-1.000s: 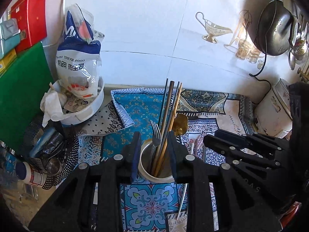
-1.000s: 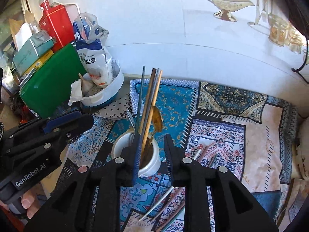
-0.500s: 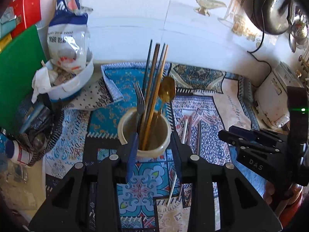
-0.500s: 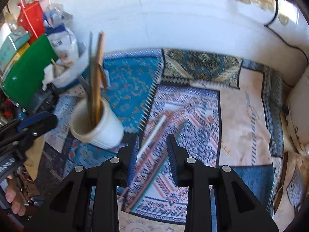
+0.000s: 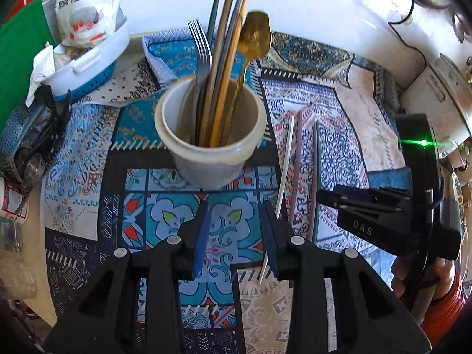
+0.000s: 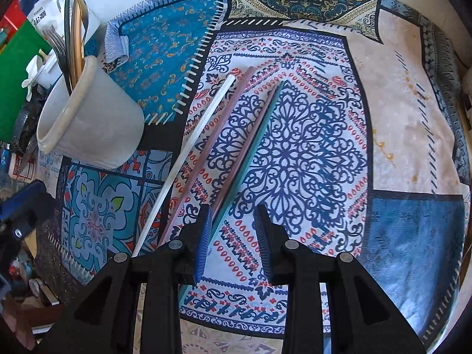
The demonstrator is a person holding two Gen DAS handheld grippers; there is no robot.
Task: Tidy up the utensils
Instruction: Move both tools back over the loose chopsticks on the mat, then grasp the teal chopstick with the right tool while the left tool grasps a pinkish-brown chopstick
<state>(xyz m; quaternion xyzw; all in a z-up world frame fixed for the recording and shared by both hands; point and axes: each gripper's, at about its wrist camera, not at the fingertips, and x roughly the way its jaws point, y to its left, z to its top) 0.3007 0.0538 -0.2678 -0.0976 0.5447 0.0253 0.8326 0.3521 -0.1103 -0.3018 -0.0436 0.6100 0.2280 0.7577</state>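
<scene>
A white cup [image 5: 208, 135] stands on the patterned cloth and holds a fork [image 5: 200, 44], a gold spoon [image 5: 255, 37] and several chopsticks [image 5: 227, 44]; it also shows in the right wrist view [image 6: 91, 124]. A white chopstick [image 6: 188, 153], a pink one [image 6: 212, 147] and a teal one [image 6: 250, 150] lie on the cloth right of the cup; they show in the left wrist view too, white [image 5: 284, 165], pink [image 5: 297, 171], teal [image 5: 317, 177]. My left gripper [image 5: 236, 230] is open and empty just in front of the cup. My right gripper [image 6: 233, 236] is open and empty, low over the near ends of the chopsticks.
A white tub [image 5: 88, 56] with a plastic bag [image 5: 85, 3] sits at the back left beside a green board [image 5: 17, 67]. Dark clutter [image 5: 32, 141] lies at the left edge. A white appliance [image 5: 436, 100] stands at the right. A white tiled wall is behind.
Both grippers have dropped lower and pulled back from the cup. The right gripper swung right, off the cup, and now hangs over the loose chopsticks.
</scene>
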